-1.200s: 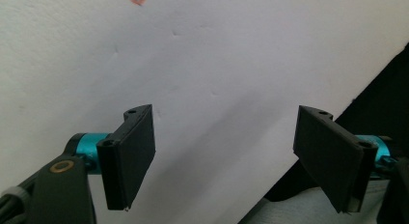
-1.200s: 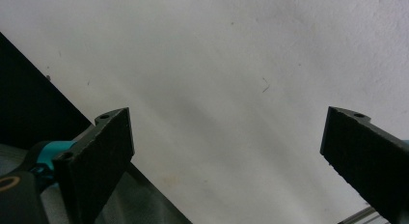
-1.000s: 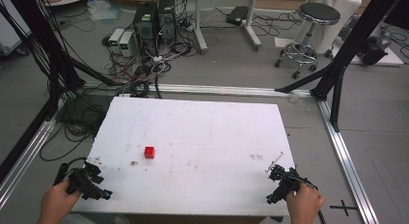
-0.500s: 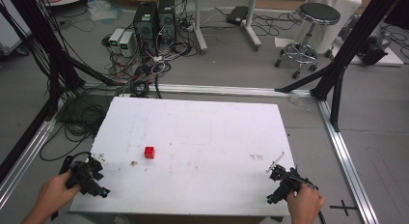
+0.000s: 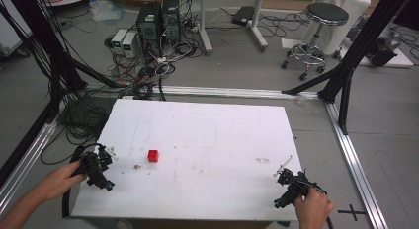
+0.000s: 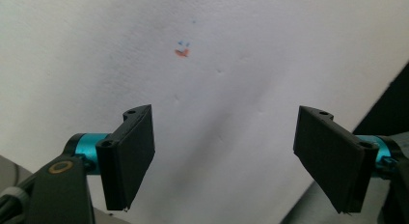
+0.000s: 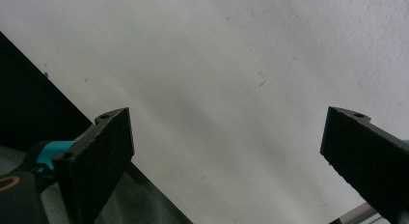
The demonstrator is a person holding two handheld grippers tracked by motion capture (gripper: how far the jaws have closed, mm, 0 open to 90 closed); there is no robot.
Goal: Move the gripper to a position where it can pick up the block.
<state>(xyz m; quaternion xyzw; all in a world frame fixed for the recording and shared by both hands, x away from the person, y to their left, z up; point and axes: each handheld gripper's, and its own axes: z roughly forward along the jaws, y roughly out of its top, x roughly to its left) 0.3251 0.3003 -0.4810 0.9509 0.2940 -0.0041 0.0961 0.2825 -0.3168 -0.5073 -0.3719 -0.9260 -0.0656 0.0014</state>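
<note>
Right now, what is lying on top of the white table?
On the white table sits one small red cube, beside some faint stains. Both grippers, left and right, are open at the near corners.

This is a lab or research workspace. A white table (image 5: pixel 207 140) stands on a grey concrete floor (image 5: pixel 385 115) inside a frame of aluminium rails (image 5: pixel 353 155) and black struts (image 5: pixel 365 36). Behind it sit computer towers (image 5: pixel 159 17), tangled cables (image 5: pixel 148 71) and a round stool (image 5: pixel 323 14).

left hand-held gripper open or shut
Open: in its own view the left hand-held gripper has its jaws wide apart, with bare table between.
</note>
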